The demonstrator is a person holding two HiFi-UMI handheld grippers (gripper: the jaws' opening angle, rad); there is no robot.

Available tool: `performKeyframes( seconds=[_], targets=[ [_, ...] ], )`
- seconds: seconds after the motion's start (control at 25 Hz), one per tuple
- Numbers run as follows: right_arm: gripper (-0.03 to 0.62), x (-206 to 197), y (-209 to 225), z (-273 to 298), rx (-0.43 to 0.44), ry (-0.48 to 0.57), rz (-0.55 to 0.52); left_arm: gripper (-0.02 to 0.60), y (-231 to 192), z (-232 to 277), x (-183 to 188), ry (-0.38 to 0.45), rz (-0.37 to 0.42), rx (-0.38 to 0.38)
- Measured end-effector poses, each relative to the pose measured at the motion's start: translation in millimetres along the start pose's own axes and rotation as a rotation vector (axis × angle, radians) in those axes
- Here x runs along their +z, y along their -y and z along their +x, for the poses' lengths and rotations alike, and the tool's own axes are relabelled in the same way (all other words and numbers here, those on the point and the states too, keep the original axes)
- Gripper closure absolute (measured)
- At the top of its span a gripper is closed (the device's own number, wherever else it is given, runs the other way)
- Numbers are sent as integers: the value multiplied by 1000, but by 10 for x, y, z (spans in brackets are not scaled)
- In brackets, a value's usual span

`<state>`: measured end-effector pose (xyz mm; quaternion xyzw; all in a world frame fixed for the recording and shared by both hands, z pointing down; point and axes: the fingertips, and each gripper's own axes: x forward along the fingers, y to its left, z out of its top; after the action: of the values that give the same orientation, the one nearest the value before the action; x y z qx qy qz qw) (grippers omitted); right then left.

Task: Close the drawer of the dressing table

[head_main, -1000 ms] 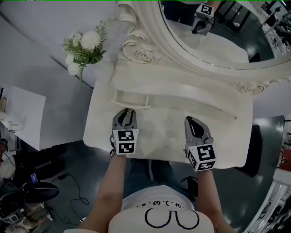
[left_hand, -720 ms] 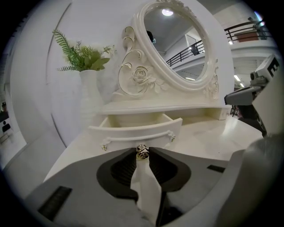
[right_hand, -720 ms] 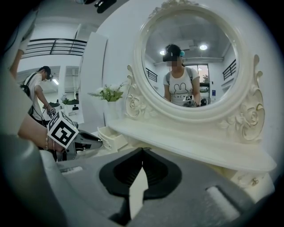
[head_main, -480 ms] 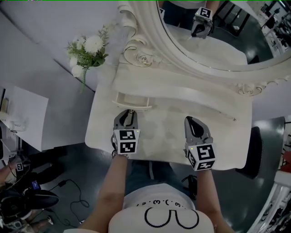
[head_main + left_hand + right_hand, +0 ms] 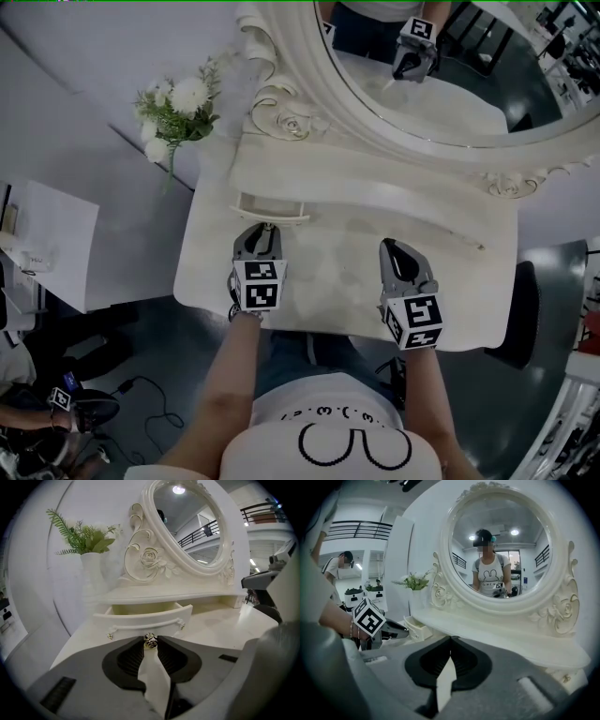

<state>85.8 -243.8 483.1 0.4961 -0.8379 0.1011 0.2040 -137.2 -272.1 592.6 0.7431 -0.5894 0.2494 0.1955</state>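
Seemingly the left gripper (image 5: 150, 638) pinches the knob (image 5: 150, 642) of the open drawer (image 5: 140, 620), straight ahead toward the dressing table's (image 5: 347, 281) left rear; the right gripper (image 5: 450, 640) is closed, empty.

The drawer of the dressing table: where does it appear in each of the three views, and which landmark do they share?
Head view: drawer left of centre, open, just ahead of the left gripper.
Left gripper view: drawer at centre, its knob between the jaw tips.
Right gripper view: drawer small, left of centre.
Shared landmark: the flowers.
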Motion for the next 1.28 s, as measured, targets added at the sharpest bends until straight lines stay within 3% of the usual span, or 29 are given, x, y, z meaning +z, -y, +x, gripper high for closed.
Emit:
performKeyframes(
  seconds=[0.68,1.28],
  targets=[
    [592,-20,58,43,8,-24,-23,493,-63,220,128,-10,14,-5],
    [592,-74,241,-14,-35,-40,-14,493,-106,450,295,4,28,-9]
  ],
)
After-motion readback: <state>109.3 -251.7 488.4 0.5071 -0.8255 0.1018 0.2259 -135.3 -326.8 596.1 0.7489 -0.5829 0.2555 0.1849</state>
